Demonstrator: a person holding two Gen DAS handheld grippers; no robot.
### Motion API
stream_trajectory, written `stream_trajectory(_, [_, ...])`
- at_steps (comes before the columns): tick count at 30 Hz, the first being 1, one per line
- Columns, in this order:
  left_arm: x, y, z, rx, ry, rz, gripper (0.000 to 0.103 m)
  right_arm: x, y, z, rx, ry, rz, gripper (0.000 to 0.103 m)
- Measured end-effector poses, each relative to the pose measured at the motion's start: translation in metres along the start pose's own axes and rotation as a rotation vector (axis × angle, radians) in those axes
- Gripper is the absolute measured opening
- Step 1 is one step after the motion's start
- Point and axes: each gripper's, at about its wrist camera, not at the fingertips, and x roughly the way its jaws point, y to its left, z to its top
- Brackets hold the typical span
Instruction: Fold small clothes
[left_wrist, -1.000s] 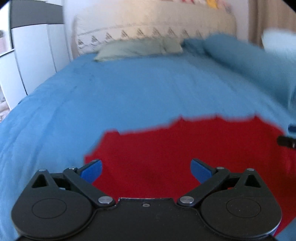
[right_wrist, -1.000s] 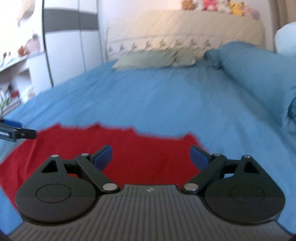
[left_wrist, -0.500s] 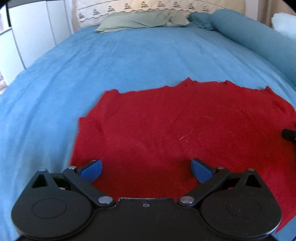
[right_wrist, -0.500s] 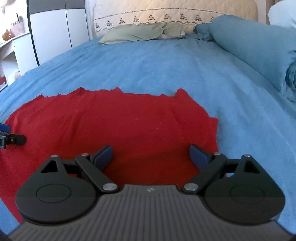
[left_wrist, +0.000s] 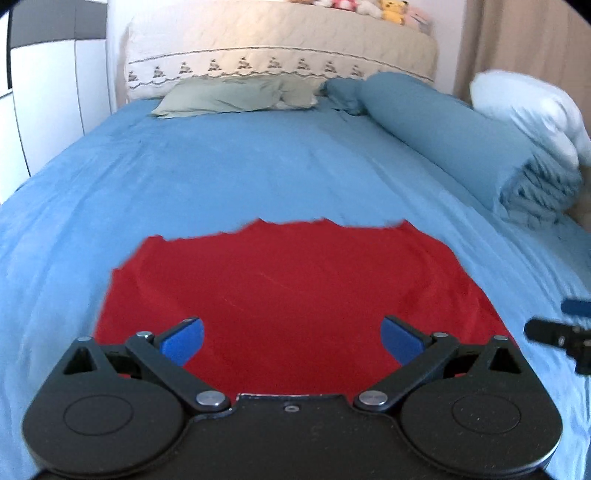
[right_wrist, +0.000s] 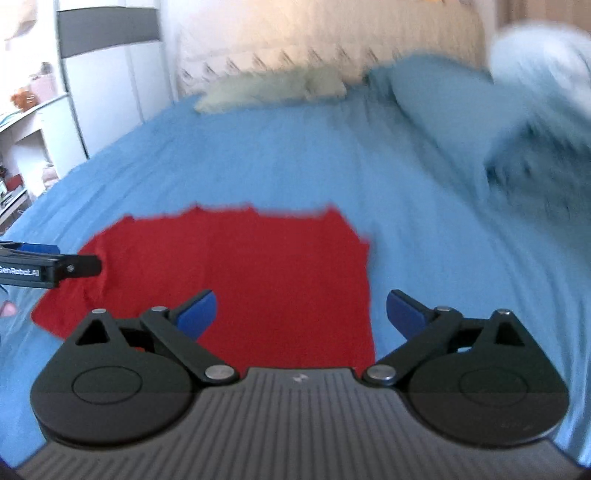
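Note:
A red garment (left_wrist: 295, 291) lies spread flat on the blue bedsheet (left_wrist: 258, 166), its far edge jagged. My left gripper (left_wrist: 291, 341) hovers over the garment's near part, open, with nothing between its blue pads. In the right wrist view the same red garment (right_wrist: 251, 273) lies to the left and centre. My right gripper (right_wrist: 301, 314) is open over the garment's right edge, its left pad above the cloth and its right pad above the sheet. The left gripper's tip (right_wrist: 70, 267) shows at the left edge there; the right gripper's tip (left_wrist: 554, 332) shows at the right edge of the left wrist view.
A rolled blue duvet (left_wrist: 461, 140) and a white pillow (left_wrist: 528, 107) lie along the bed's right side. A green pillow (left_wrist: 229, 98) rests against the cream headboard (left_wrist: 280, 51). White wardrobe doors (right_wrist: 107, 74) and shelves stand left of the bed.
Both grippers have lifted and tilted back up from close over the garment, so more of the bed and headboard shows. The right gripper has shifted right to the garment's edge. Both stay open.

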Motion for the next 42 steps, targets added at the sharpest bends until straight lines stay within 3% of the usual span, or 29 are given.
stream_trajectory(2, [0.004,-0.012,-0.014,-0.002,0.010,0.014,0.103,-0.004,-0.009,-0.022,0.082,0.041,-0.029,0.103])
stream_trajectory(5, [0.015,-0.018,-0.029,-0.044,0.062,-0.031,0.103,0.002,-0.024,-0.058,0.228,0.083,-0.021,0.103])
stream_trajectory(10, [0.027,-0.024,-0.037,-0.040,0.089,-0.028,0.103,0.016,-0.036,-0.093,0.374,0.068,-0.006,0.100])
stream_trajectory(11, [0.028,-0.025,-0.037,-0.034,0.090,-0.025,0.103,0.020,-0.038,-0.096,0.402,0.059,0.014,0.096])
stream_trajectory(18, [0.031,-0.020,-0.038,-0.051,0.094,-0.041,0.103,0.047,-0.060,-0.097,0.621,-0.025,0.079,0.093])
stream_trajectory(26, [0.044,-0.012,-0.027,-0.102,0.100,-0.026,0.103,0.078,-0.076,-0.083,0.751,-0.036,0.073,0.086])
stream_trajectory(29, [0.057,-0.006,-0.017,-0.119,0.099,-0.012,0.103,0.076,-0.071,-0.082,0.743,-0.020,0.112,0.069])
stream_trajectory(32, [0.077,0.000,-0.005,-0.108,0.105,0.038,0.103,0.079,-0.069,-0.081,0.718,-0.001,0.124,0.065])
stream_trajectory(35, [0.095,0.012,0.006,-0.136,0.110,0.085,0.103,0.085,-0.079,-0.080,0.789,0.003,0.136,0.055])
stream_trajectory(39, [0.123,0.024,0.010,-0.170,0.181,0.097,0.103,0.091,-0.076,-0.077,0.765,0.018,0.106,0.032])
stream_trajectory(42, [0.139,0.027,0.007,-0.166,0.222,0.118,0.103,0.087,-0.071,-0.071,0.758,0.048,0.074,0.025])
